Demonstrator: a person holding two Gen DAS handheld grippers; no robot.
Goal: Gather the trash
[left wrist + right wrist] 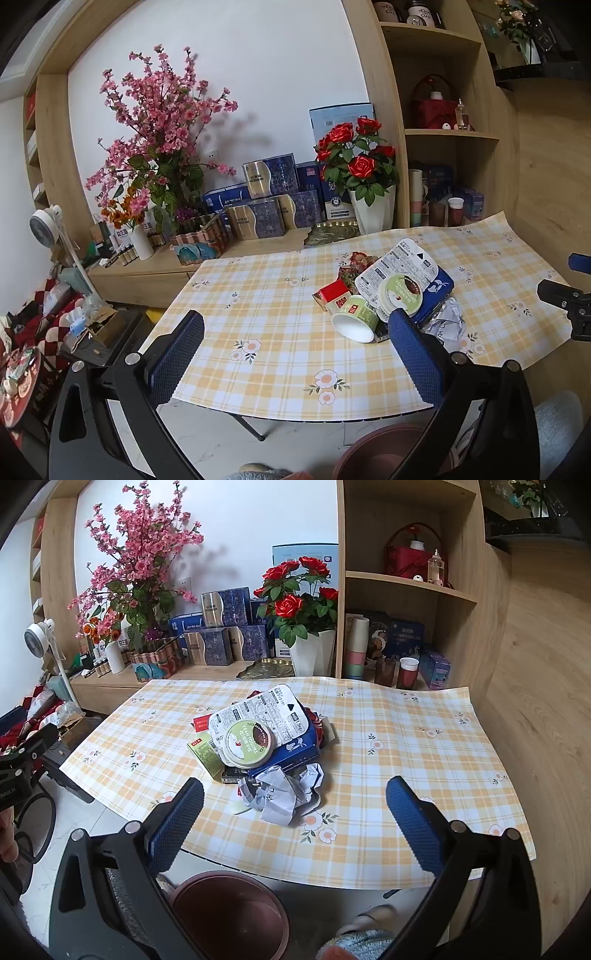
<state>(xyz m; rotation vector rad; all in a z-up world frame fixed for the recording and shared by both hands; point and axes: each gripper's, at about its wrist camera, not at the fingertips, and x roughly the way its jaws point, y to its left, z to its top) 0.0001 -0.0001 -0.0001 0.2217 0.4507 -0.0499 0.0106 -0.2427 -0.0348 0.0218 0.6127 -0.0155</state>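
Trash [258,746] sits in a pile on the surface [406,757]. I see both tongs, left [295,350] and right [295,823], wide apart and grasping nothing.

Bright, even light; sharp centre, strong fisheye bending and dark vignetted corners.

Beyond the gripper, past the table's far edge, a wooden sideboard [207,672] carries a pink blossom arrangement [136,568], stacked blue and gold boxes [221,627] and red roses in a white pot [310,653]. To the right of these, an open shelf unit [406,579] holds stacked pastel cups [355,646]. Far left, a white fan [37,635] stands upright.
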